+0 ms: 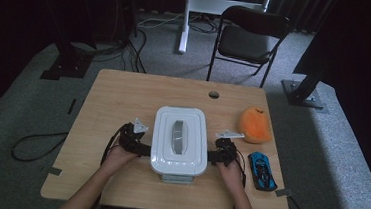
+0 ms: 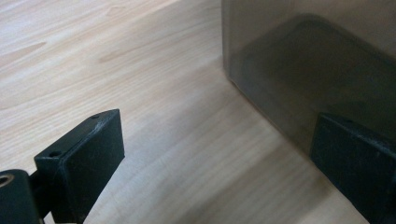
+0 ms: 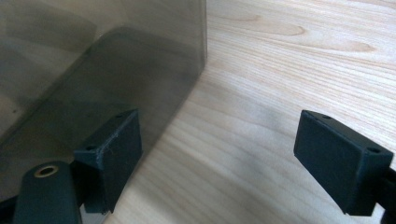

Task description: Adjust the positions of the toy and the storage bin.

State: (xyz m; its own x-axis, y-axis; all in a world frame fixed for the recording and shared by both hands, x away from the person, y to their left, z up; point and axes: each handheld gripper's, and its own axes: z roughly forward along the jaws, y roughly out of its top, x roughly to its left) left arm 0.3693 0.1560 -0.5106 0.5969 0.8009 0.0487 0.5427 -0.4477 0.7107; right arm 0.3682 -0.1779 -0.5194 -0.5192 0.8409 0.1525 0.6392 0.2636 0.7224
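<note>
Forearms and hands enter at six o'clock of the high view, each carrying one hand-held gripper, and we list what they flank.

Item one: left hand-held gripper [image 1: 144,148], at nine o'clock of the box. Its jaws stand wide apart with nothing between them; in the left gripper view one jaw sits close against the smoky translucent wall of the box [image 2: 299,70], whether touching we cannot tell, the other out over bare wood.

Item two: right hand-held gripper [image 1: 211,156], at three o'clock of the box, mirrored. Jaws likewise spread wide and holding nothing; in the right gripper view one jaw is just beside the box wall [image 3: 93,70].

Item three: storage box with white lid [image 1: 179,140] and grey top handle [image 1: 177,136], lid seated, standing near the middle of the surface [image 1: 124,94], slightly toward six o'clock. We judge the symmetrical placement as preparation to press in from both flanks, since the box looks too broad for one gripper alone.

Item four: orange plush toy [image 1: 255,124], at two o'clock of the box, apart from it.

Item five: blue toy car [image 1: 262,171], at four o'clock of the box, just beyond the right hand.

Item six: black folding chair [image 1: 249,37], on the floor at twelve o'clock, beyond the far edge.
</note>
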